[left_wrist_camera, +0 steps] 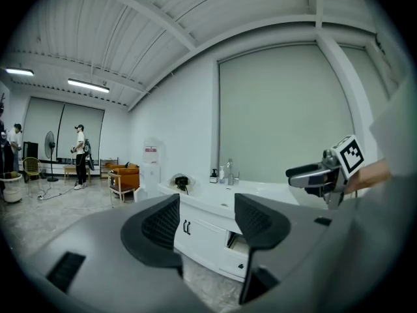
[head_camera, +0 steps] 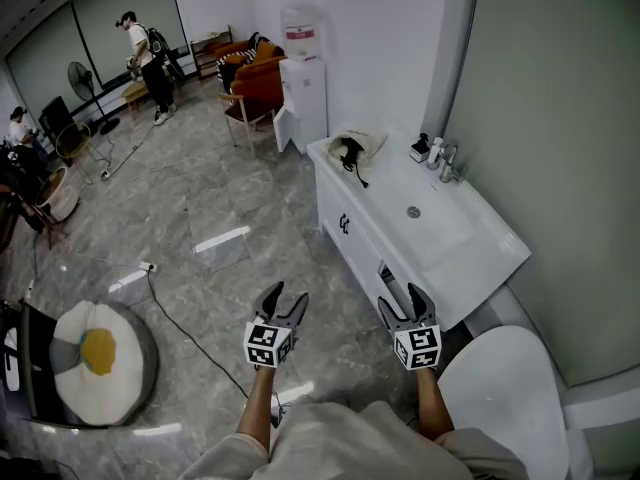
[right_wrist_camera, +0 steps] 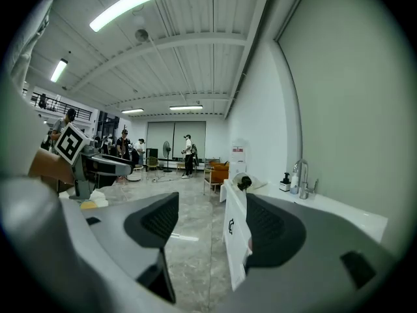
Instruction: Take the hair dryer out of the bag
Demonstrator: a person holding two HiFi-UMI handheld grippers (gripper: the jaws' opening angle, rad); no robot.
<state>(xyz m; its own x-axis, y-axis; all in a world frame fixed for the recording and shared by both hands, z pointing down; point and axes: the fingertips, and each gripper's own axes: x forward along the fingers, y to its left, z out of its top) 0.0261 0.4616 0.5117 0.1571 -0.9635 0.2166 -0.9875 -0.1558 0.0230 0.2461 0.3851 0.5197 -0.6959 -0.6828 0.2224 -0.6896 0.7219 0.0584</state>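
Note:
A beige cloth bag lies on the far left end of the white vanity counter. The black hair dryer sticks out of it, and its cord hangs over the counter edge. The left gripper view shows the bag far off, and so does the right gripper view. My left gripper and right gripper are held side by side over the floor, well short of the bag. Both are open with nothing between the jaws.
The counter carries a sink, a faucet and small bottles. A white toilet lid is at my right. Beyond the vanity stand a water dispenser and orange chairs. A cable and a round cushion lie on the floor; people stand far back.

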